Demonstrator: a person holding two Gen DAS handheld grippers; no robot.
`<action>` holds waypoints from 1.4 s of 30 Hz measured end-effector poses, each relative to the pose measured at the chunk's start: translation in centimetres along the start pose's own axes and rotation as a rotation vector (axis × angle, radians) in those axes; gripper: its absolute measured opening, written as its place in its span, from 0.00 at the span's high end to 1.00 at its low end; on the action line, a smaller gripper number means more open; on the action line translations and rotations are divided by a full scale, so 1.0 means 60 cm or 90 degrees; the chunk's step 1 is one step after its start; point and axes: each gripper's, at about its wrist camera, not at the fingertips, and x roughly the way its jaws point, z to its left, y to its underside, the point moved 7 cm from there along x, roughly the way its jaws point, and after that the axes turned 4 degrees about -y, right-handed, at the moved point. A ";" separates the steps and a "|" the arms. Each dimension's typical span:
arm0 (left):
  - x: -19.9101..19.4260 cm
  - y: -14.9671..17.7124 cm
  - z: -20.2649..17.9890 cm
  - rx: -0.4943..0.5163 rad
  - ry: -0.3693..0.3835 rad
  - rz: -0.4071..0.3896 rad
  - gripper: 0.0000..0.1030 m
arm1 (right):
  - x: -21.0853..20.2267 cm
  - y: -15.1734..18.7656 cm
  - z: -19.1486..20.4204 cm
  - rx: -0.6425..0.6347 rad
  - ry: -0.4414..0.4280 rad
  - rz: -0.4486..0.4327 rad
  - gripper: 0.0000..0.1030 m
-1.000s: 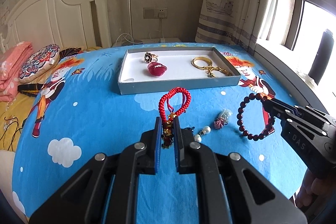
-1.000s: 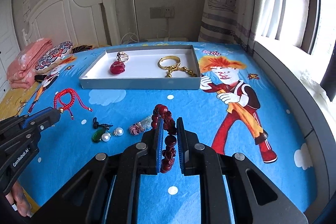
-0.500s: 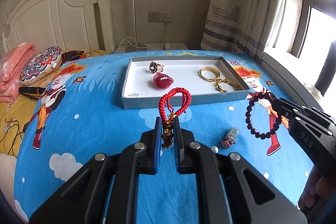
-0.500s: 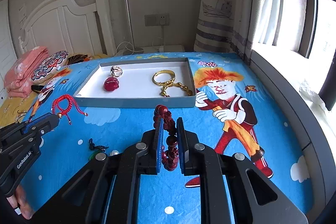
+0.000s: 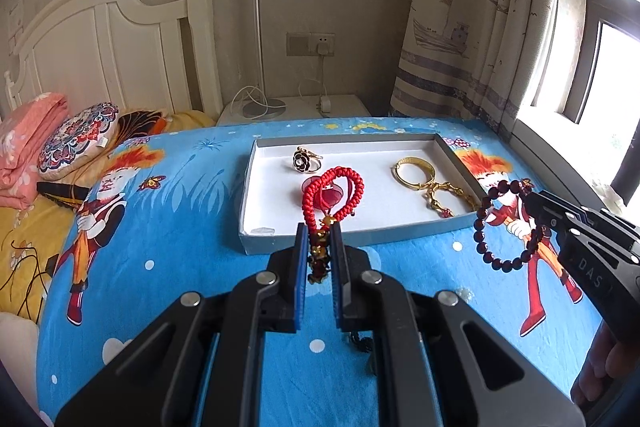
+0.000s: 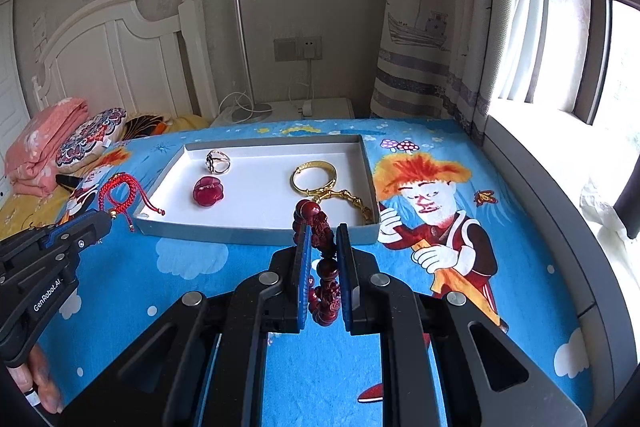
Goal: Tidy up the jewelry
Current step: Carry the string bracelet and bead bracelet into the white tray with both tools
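Note:
My left gripper [image 5: 319,231] is shut on a red braided cord bracelet [image 5: 334,193], whose loop stands up in front of the grey tray [image 5: 360,233]. My right gripper [image 6: 323,233] is shut on a dark red bead bracelet [image 6: 322,239]; in the left wrist view the bead bracelet [image 5: 506,227] hangs as a ring from the right gripper's tip [image 5: 534,201] near the tray's right front corner. The tray [image 6: 256,233] holds a flower ring [image 6: 218,162], a red round piece [image 6: 208,190] and a gold bangle with chain [image 6: 316,179]. Both grippers hover above the blue cartoon sheet, short of the tray.
A white headboard [image 5: 104,59] and folded pink bedding with a patterned cushion [image 5: 76,139] lie at the left. A bedside table with cables [image 5: 288,109] stands behind the bed. Curtain [image 6: 448,27] and window sill [image 6: 552,155] run along the right. A person's fingers [image 6: 40,379] grip the left gripper's handle.
Both grippers have moved forward and a little up toward the tray, each carrying its bracelet. The small loose pieces on the sheet have dropped out of sight beneath the grippers.

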 end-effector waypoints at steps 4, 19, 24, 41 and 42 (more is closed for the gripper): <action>0.016 -0.018 -0.001 0.001 0.000 -0.003 0.90 | 0.013 -0.017 -0.001 0.001 0.002 -0.005 0.86; 0.098 -0.092 -0.010 -0.008 0.005 -0.011 0.90 | 0.088 -0.072 0.001 -0.001 0.005 -0.009 0.86; 0.131 -0.112 -0.012 -0.016 0.007 -0.009 0.90 | 0.117 -0.091 0.002 0.003 0.005 -0.010 0.86; 0.238 -0.114 -0.016 -0.017 -0.009 0.030 0.90 | 0.217 -0.098 0.004 0.012 0.013 0.018 0.86; 0.244 -0.112 -0.017 -0.016 -0.007 0.032 0.90 | 0.221 -0.096 0.003 0.011 0.014 0.020 0.86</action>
